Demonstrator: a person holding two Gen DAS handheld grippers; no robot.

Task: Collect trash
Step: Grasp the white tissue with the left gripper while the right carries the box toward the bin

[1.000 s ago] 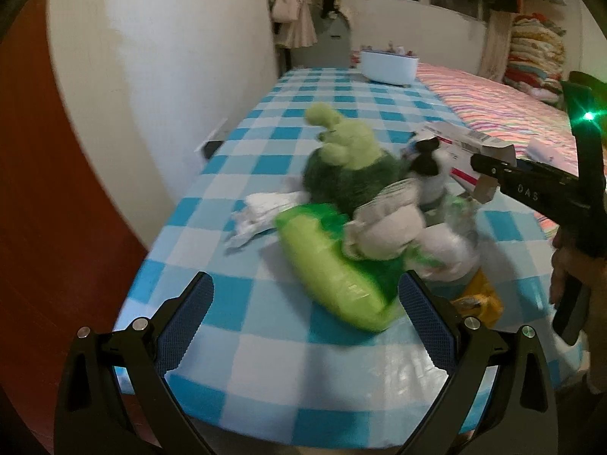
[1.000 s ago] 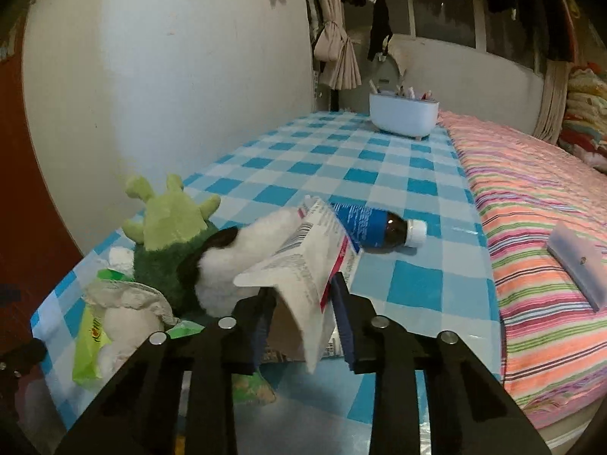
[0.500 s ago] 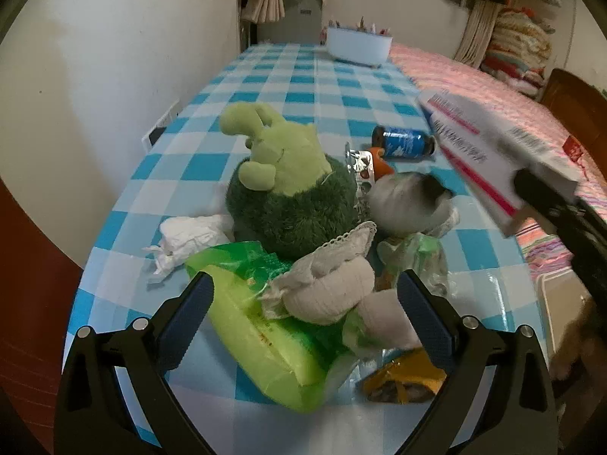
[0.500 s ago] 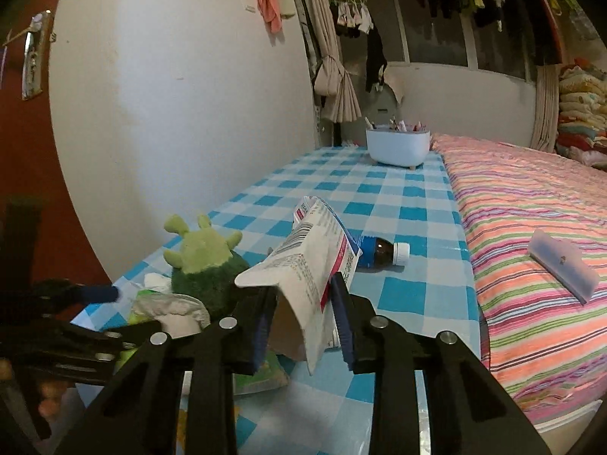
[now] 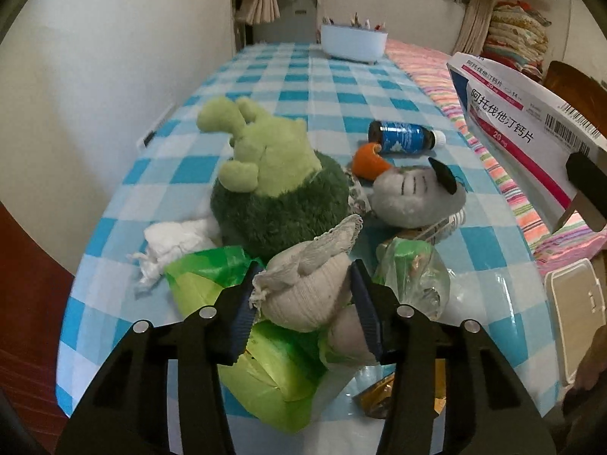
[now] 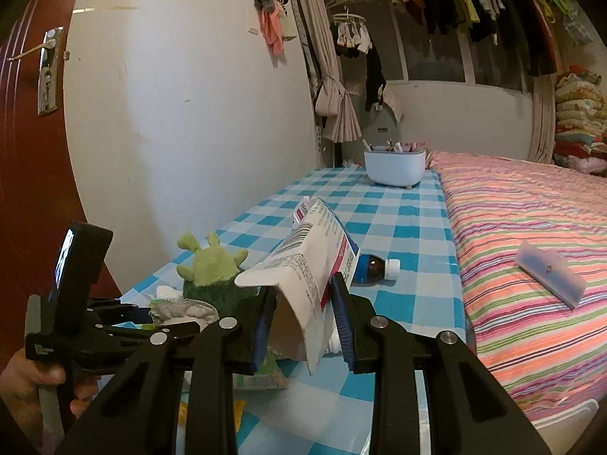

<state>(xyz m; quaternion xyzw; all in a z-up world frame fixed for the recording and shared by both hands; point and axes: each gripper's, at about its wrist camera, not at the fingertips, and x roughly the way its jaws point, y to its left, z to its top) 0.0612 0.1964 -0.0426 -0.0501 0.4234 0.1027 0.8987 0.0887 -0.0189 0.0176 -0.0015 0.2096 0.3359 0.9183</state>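
— Where's the trash sitting right now?

— Right between my left gripper (image 5: 303, 303) fingers. It's a grey-white sock (image 5: 307, 284), balled up on top of the green wrapper (image 5: 265, 356) at the near edge of the checked table (image 5: 330, 87). Its long axis runs away from me, cuff pointing up toward the green plush (image 5: 273, 189).

— And the jaws?

— Narrowed to about the sock's width, both pads pressing its sides. I judge that's a grip, though the sock is not lifted off the wrapper.

— Your other hand?

— My right gripper (image 6: 303, 318) is closed on a medicine box (image 6: 315, 265), flap end hanging down between the pads, held above the table off to the right of the pile.

— What's near enough to grab next?

— The crumpled tissue (image 5: 174, 242) lies just left of the wrapper, and a clear plastic bag (image 5: 413, 276) just right of the sock. Left hand is nearer both. The blue bottle (image 5: 406, 138) lies on its side farther back, cap toward the bed.
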